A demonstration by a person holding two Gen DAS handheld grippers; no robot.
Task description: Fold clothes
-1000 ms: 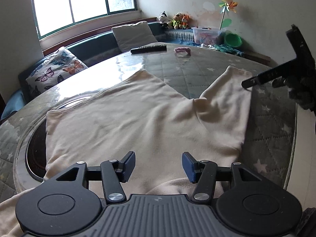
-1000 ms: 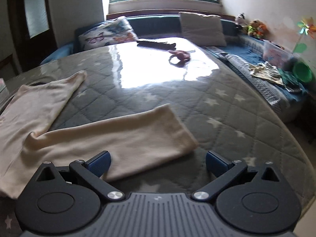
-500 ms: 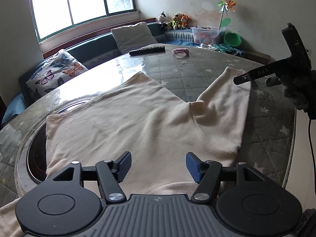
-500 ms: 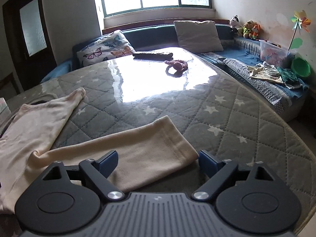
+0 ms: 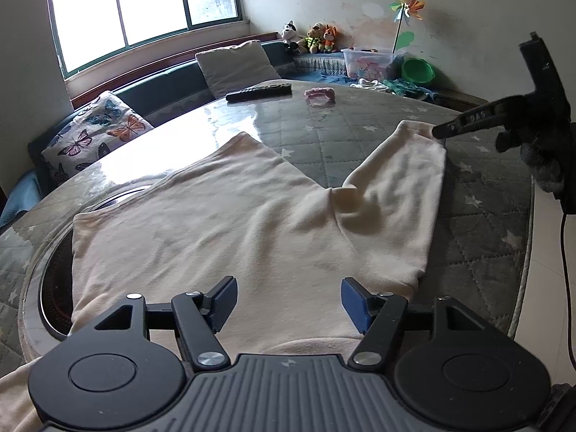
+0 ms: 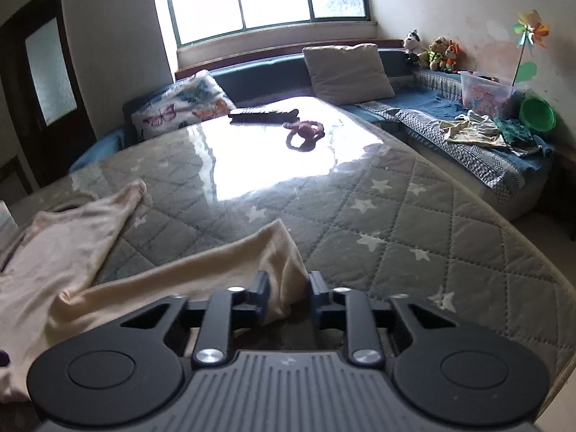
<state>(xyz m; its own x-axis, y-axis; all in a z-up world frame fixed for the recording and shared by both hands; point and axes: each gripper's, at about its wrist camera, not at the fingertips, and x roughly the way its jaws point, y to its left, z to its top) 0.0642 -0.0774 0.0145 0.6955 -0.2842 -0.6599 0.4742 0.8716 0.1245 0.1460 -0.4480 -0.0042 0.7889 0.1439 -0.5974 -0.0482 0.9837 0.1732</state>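
Cream garment: near hem cut off by left claw body and frame bottom. Right view blurred; sleeve cuff partly hidden between right claw pads.

The garment ahead of the left gripper is soft, matt cream cloth with a fine fleecy nap. The table cover beneath it is quilted grey cloth with stitched diamonds and pale stars, under a glossy clear film that reflects the window. Both gripper bodies are matt black plastic with ribbed housings and bright metal pivot pins; the finger pads are textured blue rubber. The right gripper matches.
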